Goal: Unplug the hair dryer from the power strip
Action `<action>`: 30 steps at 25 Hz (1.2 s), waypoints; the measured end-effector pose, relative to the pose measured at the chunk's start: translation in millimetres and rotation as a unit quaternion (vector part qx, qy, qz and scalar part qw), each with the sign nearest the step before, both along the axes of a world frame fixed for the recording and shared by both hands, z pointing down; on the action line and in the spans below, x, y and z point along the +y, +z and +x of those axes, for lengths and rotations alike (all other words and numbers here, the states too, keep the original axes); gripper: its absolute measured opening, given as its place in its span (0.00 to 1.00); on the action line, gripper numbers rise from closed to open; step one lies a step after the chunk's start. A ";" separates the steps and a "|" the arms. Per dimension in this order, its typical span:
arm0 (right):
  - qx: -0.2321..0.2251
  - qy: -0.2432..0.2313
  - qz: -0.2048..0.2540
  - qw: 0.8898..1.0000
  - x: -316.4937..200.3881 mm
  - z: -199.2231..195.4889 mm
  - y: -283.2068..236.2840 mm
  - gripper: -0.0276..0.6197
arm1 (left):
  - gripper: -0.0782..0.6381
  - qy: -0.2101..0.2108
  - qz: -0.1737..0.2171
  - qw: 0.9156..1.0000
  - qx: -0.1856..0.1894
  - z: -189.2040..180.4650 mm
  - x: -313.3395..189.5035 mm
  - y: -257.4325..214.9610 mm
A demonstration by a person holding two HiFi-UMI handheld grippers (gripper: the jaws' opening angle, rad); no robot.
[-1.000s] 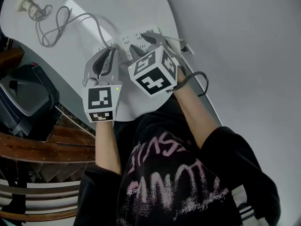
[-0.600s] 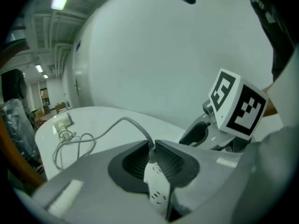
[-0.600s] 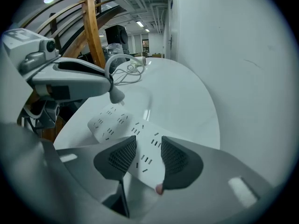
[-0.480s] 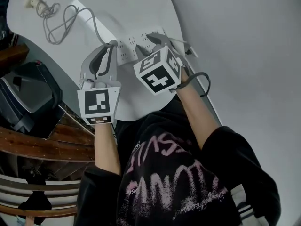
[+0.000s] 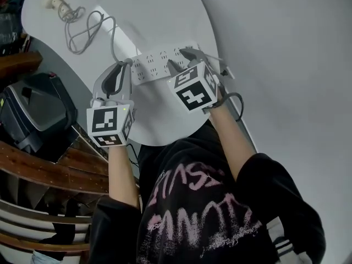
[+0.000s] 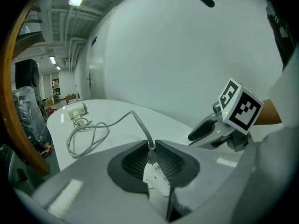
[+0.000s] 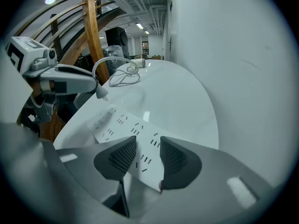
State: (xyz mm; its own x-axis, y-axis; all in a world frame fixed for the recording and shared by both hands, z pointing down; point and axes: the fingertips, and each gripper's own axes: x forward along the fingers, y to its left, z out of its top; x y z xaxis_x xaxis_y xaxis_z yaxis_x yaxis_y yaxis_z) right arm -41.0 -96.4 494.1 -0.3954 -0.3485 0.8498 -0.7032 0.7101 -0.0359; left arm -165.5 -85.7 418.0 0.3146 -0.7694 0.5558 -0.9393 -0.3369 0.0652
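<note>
Plug (image 6: pixel 156 181) of the hair dryer (image 5: pixel 54 0) is clamped between the jaws of the left gripper (image 5: pixel 127 66), just beside the left end of the power strip (image 5: pixel 157 64) and apart from it. The strip is laid near the table (image 5: pixel 165 15)'s near edge, with its long axis left to right. The jaws of the right gripper (image 5: pixel 180 58) are held apart over its right end. The dryer is seen at the far left edge, with its cord (image 5: pixel 82 29) looped beside it.

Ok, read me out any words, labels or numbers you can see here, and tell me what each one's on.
No text here can be quoted.
Shirt print: large pink lettering, upside down and stylised; not readable.
Power strip: only socket slots, no legible label.
Left cube and right cube: black-and-white marker squares, no letters.
</note>
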 end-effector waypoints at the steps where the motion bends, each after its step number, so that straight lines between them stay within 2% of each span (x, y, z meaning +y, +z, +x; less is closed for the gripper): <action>1: 0.000 0.002 0.002 1.000 -0.5 1.6 -0.5 0.30 | 0.19 0.003 -0.006 1.000 0.003 1.8 3.5 3.9; 6: -0.021 0.039 0.023 0.999 -9.0 15.0 -13.0 0.30 | 0.19 0.020 -0.033 0.999 0.031 19.8 15.8 21.2; 8: -0.037 0.053 0.034 0.997 -12.6 17.5 -20.8 0.31 | 0.19 0.030 -0.040 0.998 0.028 24.7 17.0 26.8; 12: -0.060 0.071 0.047 0.995 -14.8 19.0 -32.7 0.31 | 0.19 0.044 -0.032 0.998 0.020 28.4 15.1 32.0; 16: -0.060 0.077 0.051 0.994 -10.2 19.6 -35.8 0.29 | 0.20 0.052 -0.031 0.998 0.011 29.6 16.4 32.3; 22: -0.071 0.079 0.040 0.994 -5.5 13.0 -40.5 0.27 | 0.19 0.055 -0.025 0.998 0.014 29.8 18.7 27.4; 30: -0.073 0.090 0.058 0.992 -2.6 10.7 -49.1 0.27 | 0.20 0.059 -0.007 0.998 0.020 26.3 23.3 19.0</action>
